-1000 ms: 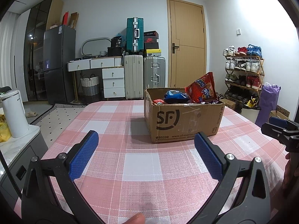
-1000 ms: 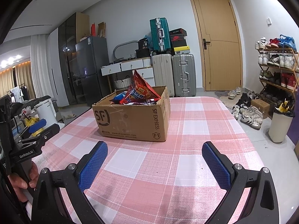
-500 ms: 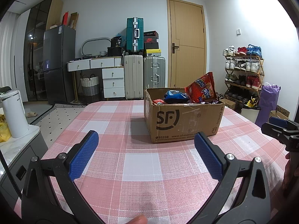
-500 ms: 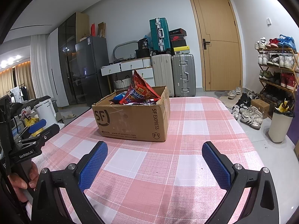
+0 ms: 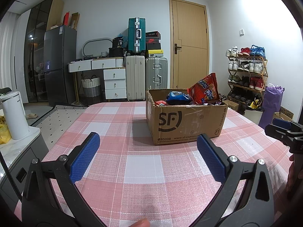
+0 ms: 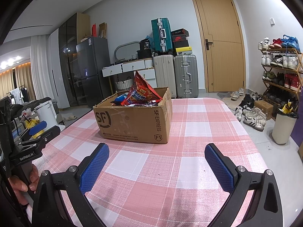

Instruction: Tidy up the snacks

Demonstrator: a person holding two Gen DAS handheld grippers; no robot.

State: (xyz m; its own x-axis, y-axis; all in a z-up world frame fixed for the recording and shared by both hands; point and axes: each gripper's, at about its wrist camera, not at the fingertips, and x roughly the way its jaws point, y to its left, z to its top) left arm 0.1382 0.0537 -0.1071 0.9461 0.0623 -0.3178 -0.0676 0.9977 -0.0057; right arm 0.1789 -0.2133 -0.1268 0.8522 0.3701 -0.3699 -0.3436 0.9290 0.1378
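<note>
A brown SF cardboard box (image 5: 187, 123) stands on the pink checked table (image 5: 142, 166), also in the right wrist view (image 6: 132, 123). It holds snack bags: a red bag (image 5: 205, 90) stands upright beside a blue bag (image 5: 178, 98); both show in the right wrist view, red (image 6: 141, 92) and blue (image 6: 120, 99). My left gripper (image 5: 148, 147) is open and empty, low over the table, short of the box. My right gripper (image 6: 157, 157) is open and empty, also short of the box. Each gripper shows at the edge of the other's view.
Suitcases (image 5: 136, 79), a white drawer desk (image 5: 106, 71) and a fridge (image 5: 58, 64) stand behind the table. A shoe rack (image 5: 246, 71) and a bin (image 6: 284, 126) are on the right. A white appliance (image 5: 13, 115) sits on a counter at the left.
</note>
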